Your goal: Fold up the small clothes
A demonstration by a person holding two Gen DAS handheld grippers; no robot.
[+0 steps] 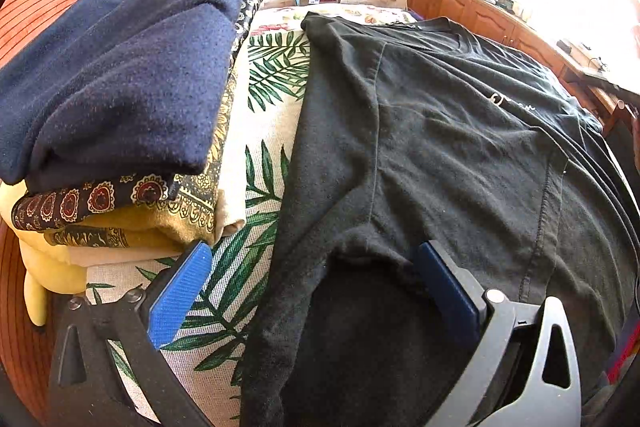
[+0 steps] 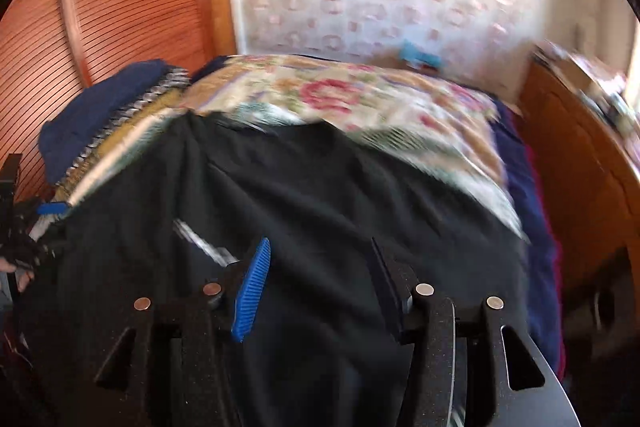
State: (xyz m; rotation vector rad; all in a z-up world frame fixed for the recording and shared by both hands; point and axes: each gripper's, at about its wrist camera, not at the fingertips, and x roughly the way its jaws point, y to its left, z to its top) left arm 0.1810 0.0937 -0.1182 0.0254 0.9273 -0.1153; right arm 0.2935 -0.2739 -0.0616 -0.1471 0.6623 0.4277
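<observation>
Leaf-print bedspread [image 1: 260, 131] carries the black T-shirt [image 1: 460, 147] beside the folded pile [image 1: 120, 87]; left gripper [image 1: 316, 283] gapes wide, right gripper [image 2: 320, 279] part-open, both empty, so a loosened fold may slump

White script on black T-shirt [image 1: 460, 131], not legible.
</observation>
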